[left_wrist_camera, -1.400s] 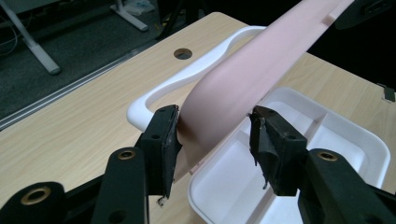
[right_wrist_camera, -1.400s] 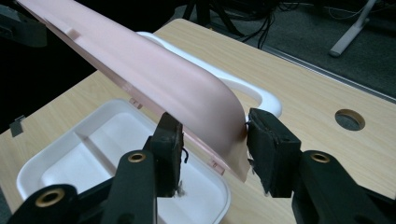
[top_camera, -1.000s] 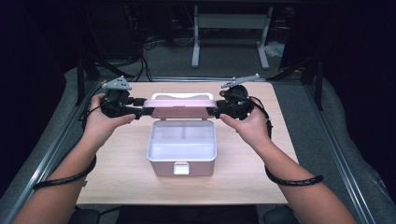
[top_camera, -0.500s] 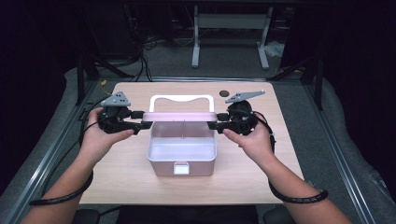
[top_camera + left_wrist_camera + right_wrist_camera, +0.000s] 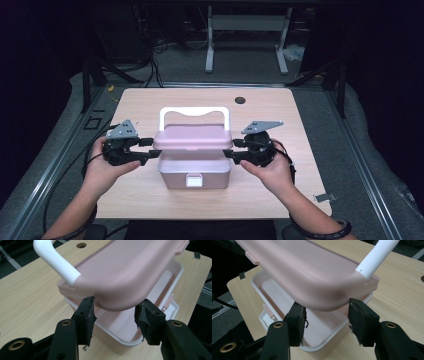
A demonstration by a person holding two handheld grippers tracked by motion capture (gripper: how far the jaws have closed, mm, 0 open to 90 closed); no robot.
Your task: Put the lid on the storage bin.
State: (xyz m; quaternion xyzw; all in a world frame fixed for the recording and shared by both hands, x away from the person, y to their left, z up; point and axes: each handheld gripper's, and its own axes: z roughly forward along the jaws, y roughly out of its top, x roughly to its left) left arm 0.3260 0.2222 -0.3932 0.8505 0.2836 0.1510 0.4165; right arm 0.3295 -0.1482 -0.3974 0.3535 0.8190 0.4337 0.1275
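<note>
Grippers, two, each clamp one end of one pink lid (image 5: 192, 140) (white handle (image 5: 194, 113)) above one box (image 5: 195, 175).

The pink lid (image 5: 193, 140) has come down over the box (image 5: 195, 176).

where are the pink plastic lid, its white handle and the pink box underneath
pink plastic lid (image 5: 192, 141), high view, middle of its top face
white curved handle (image 5: 194, 110), high view, top bar of the arch
pink plastic box (image 5: 172, 177), high view, front wall left of the white latch
</note>
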